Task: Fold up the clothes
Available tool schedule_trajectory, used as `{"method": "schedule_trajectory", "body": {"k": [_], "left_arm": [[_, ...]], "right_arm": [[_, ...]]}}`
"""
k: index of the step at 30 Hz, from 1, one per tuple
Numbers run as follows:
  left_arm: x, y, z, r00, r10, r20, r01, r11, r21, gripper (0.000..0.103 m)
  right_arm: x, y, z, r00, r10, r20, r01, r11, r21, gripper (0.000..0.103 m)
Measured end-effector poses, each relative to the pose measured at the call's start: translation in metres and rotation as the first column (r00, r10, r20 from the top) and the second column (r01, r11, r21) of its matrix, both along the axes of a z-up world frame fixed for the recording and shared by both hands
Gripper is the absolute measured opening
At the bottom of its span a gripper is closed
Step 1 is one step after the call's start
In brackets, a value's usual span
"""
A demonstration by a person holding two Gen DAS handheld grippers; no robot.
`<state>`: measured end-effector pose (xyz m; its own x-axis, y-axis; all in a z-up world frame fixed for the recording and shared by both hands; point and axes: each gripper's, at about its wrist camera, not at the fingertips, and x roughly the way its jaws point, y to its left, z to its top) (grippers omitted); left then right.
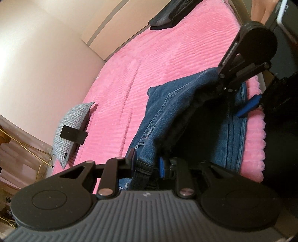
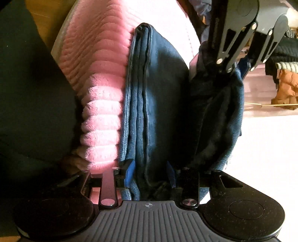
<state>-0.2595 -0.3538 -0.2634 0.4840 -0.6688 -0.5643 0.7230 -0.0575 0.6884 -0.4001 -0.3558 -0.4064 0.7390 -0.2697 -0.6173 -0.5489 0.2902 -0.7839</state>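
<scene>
The blue jeans [image 1: 186, 104] lay on a bed covered by a pink ribbed blanket [image 1: 149, 55], filling the centre and lower right of the left wrist view. The left gripper [image 1: 147, 164], at the bottom of that frame, had its jaws clamped on a bunched edge of the denim, lifted off the blanket. The right gripper [image 1: 240, 98] entered from the upper right, its blue pads meeting the same garment. In the right wrist view the right gripper [image 2: 150, 175] had its jaws closed on a thick folded stack of the jeans [image 2: 156, 93], which ran up the middle of the frame. A grey checked cushion [image 1: 72, 128] sat at the left, and dark folded clothing [image 1: 169, 14] lay at the top.
</scene>
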Motion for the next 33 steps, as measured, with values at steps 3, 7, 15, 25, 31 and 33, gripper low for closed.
{"method": "schedule_trajectory", "body": {"k": [3,7,15,25,31,33], "left_arm": [[0.0,0.001,0.0,1.0,0.006,-0.004,-0.006,1.0,-0.007,0.023],[0.003,0.003,0.001,1.0,0.004,-0.017,-0.004,1.0,-0.009,0.024],[0.001,0.001,0.002,1.0,0.001,0.0,-0.001,1.0,-0.015,0.024],[-0.019,0.019,-0.022,0.998,-0.037,0.042,0.035,0.998,0.053,0.024],[-0.035,0.036,-0.073,0.991,-0.086,0.102,0.069,0.985,0.159,0.024],[-0.036,0.04,-0.081,0.99,-0.084,0.115,0.066,0.986,0.155,0.024]], "right_arm": [[0.009,0.002,-0.003,1.0,-0.005,0.026,0.004,0.999,0.042,0.041],[0.01,0.008,-0.002,0.999,0.017,0.042,-0.019,0.999,0.04,0.041],[0.011,0.0,-0.002,0.997,-0.069,0.024,0.069,0.998,-0.014,0.01],[-0.019,0.013,0.036,0.988,-0.151,0.02,0.147,0.979,0.144,0.005],[-0.03,0.017,0.016,0.984,-0.154,0.091,0.142,0.982,0.124,0.007],[-0.038,0.014,0.019,0.983,-0.155,0.103,0.141,0.981,0.131,0.007]]}}
